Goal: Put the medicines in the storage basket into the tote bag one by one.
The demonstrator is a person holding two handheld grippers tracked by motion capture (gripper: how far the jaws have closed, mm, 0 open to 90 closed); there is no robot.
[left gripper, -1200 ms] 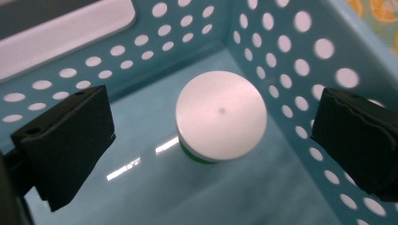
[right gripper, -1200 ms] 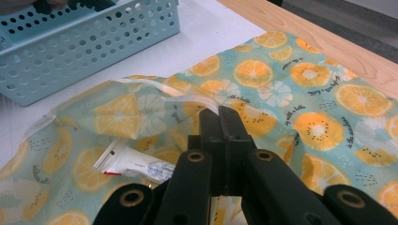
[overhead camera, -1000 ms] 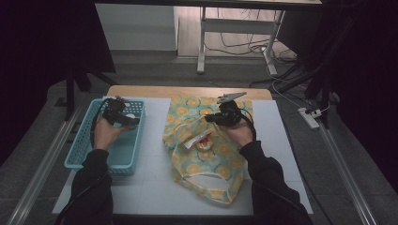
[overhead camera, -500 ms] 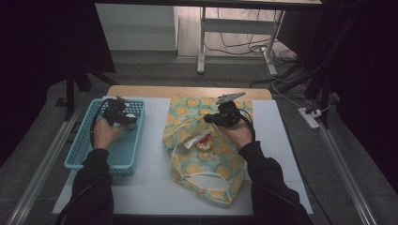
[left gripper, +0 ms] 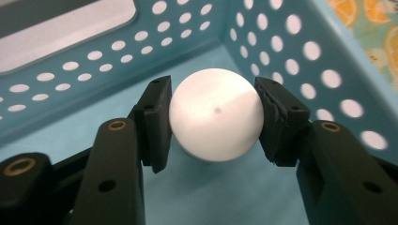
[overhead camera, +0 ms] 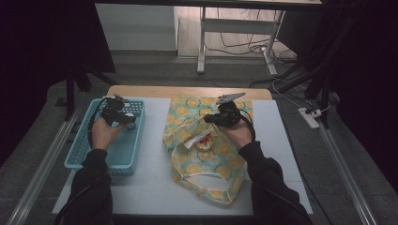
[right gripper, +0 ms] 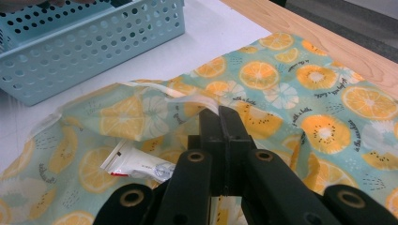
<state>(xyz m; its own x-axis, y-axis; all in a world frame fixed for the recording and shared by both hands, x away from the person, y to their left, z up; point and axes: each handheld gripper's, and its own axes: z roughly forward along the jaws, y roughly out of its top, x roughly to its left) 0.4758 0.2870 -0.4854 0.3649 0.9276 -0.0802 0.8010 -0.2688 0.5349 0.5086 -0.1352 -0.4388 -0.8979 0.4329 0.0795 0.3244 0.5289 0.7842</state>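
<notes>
In the turquoise perforated plastic basket [overhead camera: 107, 154] at the table's left, the left gripper [left gripper: 213, 117] has just been closing its jaws and now clamps a smooth white ball [left gripper: 215, 121] sideways, low over the basket floor near a corner, so the way out is straight up past the walls. To its right, the right gripper [right gripper: 218, 111], jaws pinched together on the rim of the orange-print fabric bag [right gripper: 291, 93], holds its mouth open toward the basket, with a white tube [right gripper: 138, 165] inside.
</notes>
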